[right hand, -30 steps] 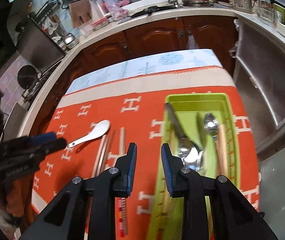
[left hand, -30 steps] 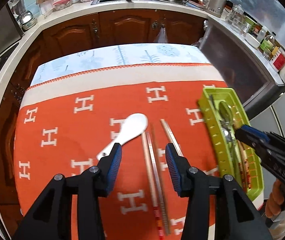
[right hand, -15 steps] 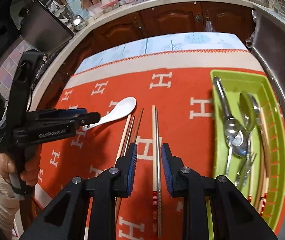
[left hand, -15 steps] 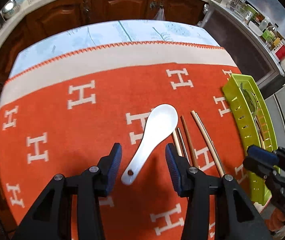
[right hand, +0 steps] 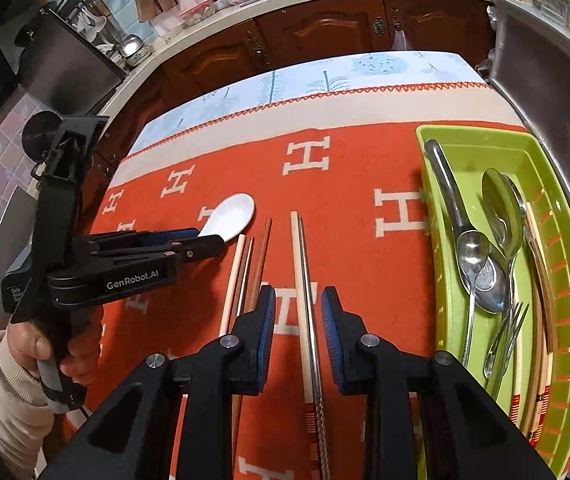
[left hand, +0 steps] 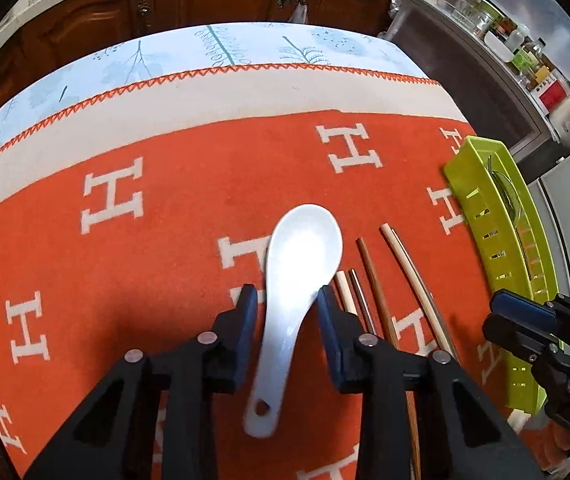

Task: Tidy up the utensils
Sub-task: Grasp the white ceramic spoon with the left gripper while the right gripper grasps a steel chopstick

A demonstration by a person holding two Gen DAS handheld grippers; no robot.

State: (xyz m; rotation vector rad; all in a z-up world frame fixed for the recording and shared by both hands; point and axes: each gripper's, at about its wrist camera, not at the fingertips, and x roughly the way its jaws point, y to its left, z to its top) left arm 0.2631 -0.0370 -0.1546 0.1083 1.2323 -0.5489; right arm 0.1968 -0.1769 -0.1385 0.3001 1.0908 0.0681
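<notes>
A white ceramic spoon lies on the orange cloth, its handle pointing toward me. My left gripper is open, its jaws on either side of the spoon's neck, close to it. The spoon and left gripper also show in the right wrist view. Several chopsticks lie right of the spoon. My right gripper is open, jaws astride a pale and a metal chopstick. A green utensil tray at the right holds metal spoons, a fork and chopsticks.
The orange cloth with white H marks covers the table; a pale blue cloth lies beyond it. Dark wooden cabinets and a cluttered counter stand behind. A steel appliance is right of the table.
My left gripper moved forward and down until its jaws straddle the white spoon. My right gripper moved left from above the tray and lowered over the pair of chopsticks, opening a little wider.
</notes>
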